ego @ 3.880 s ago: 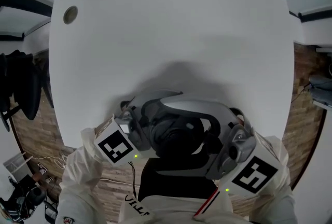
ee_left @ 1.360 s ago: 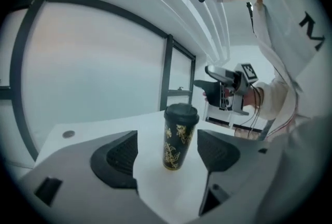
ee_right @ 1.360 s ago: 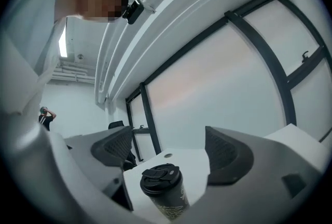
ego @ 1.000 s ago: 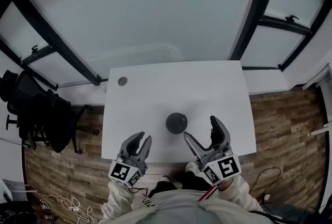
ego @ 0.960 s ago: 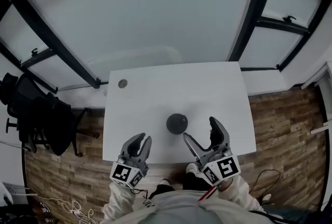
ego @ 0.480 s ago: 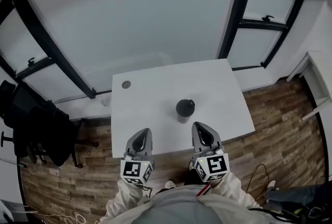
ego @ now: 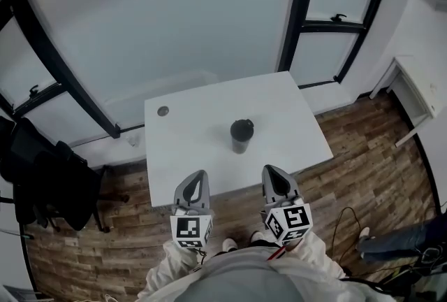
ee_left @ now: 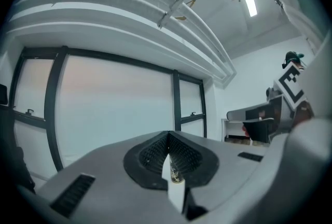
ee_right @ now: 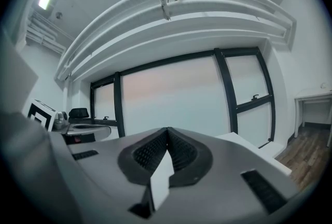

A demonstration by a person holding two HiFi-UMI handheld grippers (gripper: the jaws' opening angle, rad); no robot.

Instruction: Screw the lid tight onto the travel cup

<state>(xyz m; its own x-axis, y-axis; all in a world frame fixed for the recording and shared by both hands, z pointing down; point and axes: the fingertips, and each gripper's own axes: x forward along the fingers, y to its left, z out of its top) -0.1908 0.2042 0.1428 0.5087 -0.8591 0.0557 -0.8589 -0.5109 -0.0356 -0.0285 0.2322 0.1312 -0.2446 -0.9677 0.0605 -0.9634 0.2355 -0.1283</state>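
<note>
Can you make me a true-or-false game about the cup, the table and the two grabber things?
1. The travel cup stands upright on the white table. True.
2. The left gripper and the right gripper both have their jaws closed together. True.
3. The right gripper is holding the travel cup. False: it holds nothing, and the cup stands by itself farther in on the table, apart from both grippers.
4. The travel cup has no lid on it. False: a dark lid sits on top of it.
</note>
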